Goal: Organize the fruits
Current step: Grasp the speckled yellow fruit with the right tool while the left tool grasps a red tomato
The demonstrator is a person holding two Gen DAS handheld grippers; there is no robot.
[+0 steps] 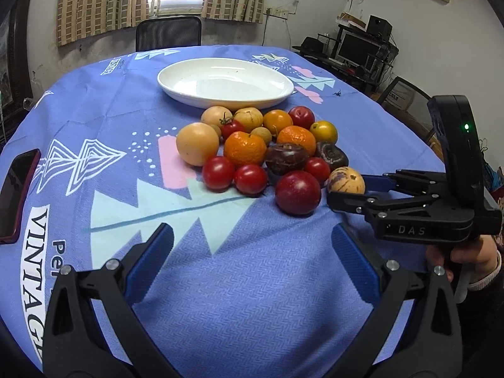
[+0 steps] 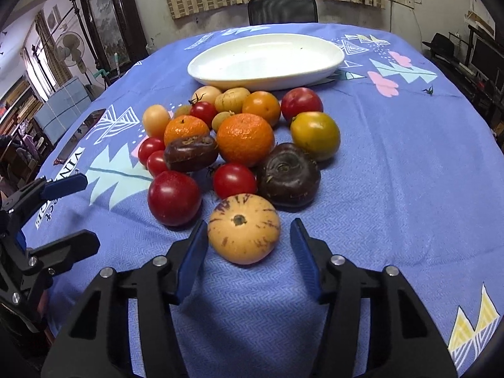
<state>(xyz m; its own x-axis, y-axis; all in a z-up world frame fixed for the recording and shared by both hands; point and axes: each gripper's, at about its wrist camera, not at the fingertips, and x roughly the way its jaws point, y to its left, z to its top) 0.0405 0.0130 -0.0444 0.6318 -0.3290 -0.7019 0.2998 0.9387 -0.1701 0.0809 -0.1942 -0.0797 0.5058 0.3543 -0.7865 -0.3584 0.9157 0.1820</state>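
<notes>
surface: blue printed tablecloth is seen over a round table; curtains and a window lie behind, and a chair stands at the far side.
fruit pile: fruits are heaped just before the white plate, which holds nothing yet.
target fruit: striped yellow melon-like fruit lies at the near edge of the pile, close to a large red fruit and a dark purple fruit.
right gripper: jaws are spread, one on each side of the striped fruit, with gaps on both sides; nothing is pinched.
left gripper: jaws are spread wide over bare cloth, well short of the pile.
risk, slip: the round fruit may be squeezed out forward if the jaws close off-centre.
risk, scatter: neighbouring fruit may be nudged and set rolling; the cloth offers no stop.
obstruction: the whole pile stands between the striped fruit and the plate, so a lift over it is judged necessary.
other items: a phone lies at the left edge of the table.
</notes>
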